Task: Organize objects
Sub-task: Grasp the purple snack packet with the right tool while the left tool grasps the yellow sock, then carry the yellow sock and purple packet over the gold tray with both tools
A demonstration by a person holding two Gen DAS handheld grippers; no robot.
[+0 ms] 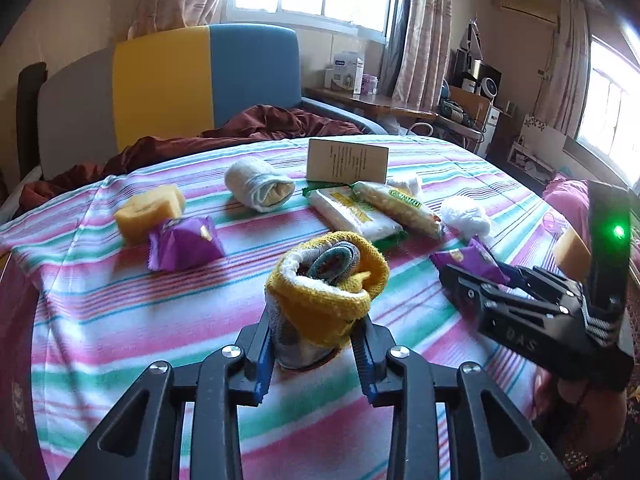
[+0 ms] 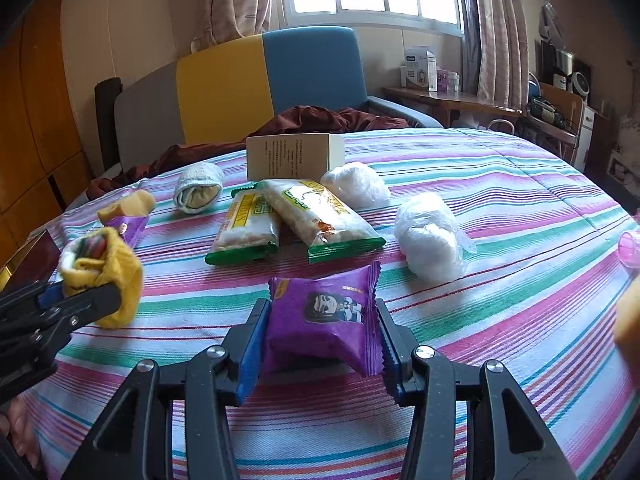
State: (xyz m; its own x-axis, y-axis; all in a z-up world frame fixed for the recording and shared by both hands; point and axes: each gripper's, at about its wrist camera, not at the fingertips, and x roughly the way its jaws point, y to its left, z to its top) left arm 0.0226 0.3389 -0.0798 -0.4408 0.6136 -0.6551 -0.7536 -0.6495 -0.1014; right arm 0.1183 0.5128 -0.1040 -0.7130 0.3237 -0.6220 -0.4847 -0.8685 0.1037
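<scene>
The yellow sock roll (image 1: 326, 300) stands on the striped bedspread (image 1: 120, 320), pinched by the left gripper (image 1: 316, 354). Only the right wrist view shows the cartoon face on the purple snack packet (image 2: 322, 318) squeezed in the right gripper (image 2: 320, 344). Only the left view shows that gripper's green light (image 1: 619, 232) and "DAS" lettering. The green-edged rice cracker packs (image 2: 296, 216) carry print too blurred to read.

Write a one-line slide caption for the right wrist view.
Right gripper shut on a purple snack packet above the striped bedspread, left gripper holding a rolled yellow sock alongside.
</scene>
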